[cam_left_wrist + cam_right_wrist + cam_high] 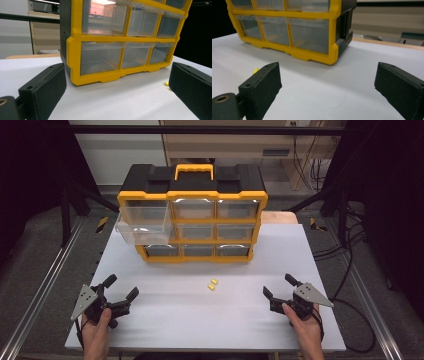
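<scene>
A yellow and black drawer cabinet stands at the back of the white table, with clear drawers in three rows. Its top-left drawer is pulled out. Two small yellow pieces lie on the table in front of the cabinet, one showing as a yellow piece in the left gripper view and as a yellow piece in the right gripper view. My left gripper rests near the front left, open and empty. My right gripper rests near the front right, also open and empty. The cabinet faces the left gripper; the cabinet faces the right.
Metal rails run along both sides of the table. A wooden edge sticks out behind the cabinet at the right. Cables lie on the floor to the right.
</scene>
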{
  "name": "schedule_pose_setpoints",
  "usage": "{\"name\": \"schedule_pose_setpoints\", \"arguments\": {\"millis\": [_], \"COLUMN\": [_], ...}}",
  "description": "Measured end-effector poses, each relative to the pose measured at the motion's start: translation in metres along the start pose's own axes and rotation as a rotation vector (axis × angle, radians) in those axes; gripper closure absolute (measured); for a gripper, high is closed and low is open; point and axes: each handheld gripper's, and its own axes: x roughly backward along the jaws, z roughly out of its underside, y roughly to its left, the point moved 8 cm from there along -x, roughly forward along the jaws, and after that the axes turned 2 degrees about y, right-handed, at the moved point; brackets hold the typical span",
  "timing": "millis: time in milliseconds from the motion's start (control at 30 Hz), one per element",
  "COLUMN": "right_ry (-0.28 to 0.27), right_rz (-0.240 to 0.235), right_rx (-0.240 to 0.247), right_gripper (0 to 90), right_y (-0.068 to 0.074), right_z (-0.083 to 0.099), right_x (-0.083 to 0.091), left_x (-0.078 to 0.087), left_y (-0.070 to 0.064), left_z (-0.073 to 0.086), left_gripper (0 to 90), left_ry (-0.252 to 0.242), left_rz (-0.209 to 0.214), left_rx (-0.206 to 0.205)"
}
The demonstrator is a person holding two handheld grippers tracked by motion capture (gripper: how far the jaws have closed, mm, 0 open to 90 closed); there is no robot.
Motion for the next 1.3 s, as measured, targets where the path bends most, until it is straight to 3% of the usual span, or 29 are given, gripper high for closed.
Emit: {"name": "schedule_pose_setpoints", "arguments": {"millis": [167,333,600,833,900,967,1033,1167,1300], "right_ry": [0.105,0.139,0.159,0.245,0.307,0.314,0.357,0.39,0.428], "right_rz": [-0.035,-0.004,0.018,-0.023,-0.048,-0.049,-0.049,-0.077,-0.076], "right_rx": [-0.019,0.011,0.009,0.007,0.036,0.044,0.067,0.08,0.097], "right_gripper": [6.5,7.0,8.7,11.2,12.4,12.4,13.4,13.6,13.3], "right_y": [0.01,0.012,0.02,0.042,0.057,0.058,0.069,0.079,0.082], "right_z": [0.005,0.008,0.006,0.009,0.011,0.011,0.006,-0.002,-0.006], "right_x": [-0.005,-0.008,-0.015,-0.03,-0.043,-0.044,-0.056,-0.067,-0.075], "left_x": [-0.002,-0.006,-0.015,-0.018,-0.018,-0.018,-0.017,-0.02,-0.021], "left_y": [-0.002,-0.003,-0.013,-0.018,-0.02,-0.02,-0.02,-0.021,-0.025], "left_z": [0.003,0.003,0.007,0.011,0.013,0.014,0.013,0.013,0.014], "left_gripper": [1.0,1.0,1.0,1.0,1.0,1.0,1.0,1.0,1.0], "left_ry": [0.017,0.025,0.058,0.079,0.091,0.095,0.093,0.093,0.101], "left_rz": [0.007,0.009,0.046,0.064,0.069,0.071,0.07,0.075,0.083], "left_rx": [0.006,0.005,-0.022,-0.033,-0.037,-0.037,-0.034,-0.035,-0.045]}}
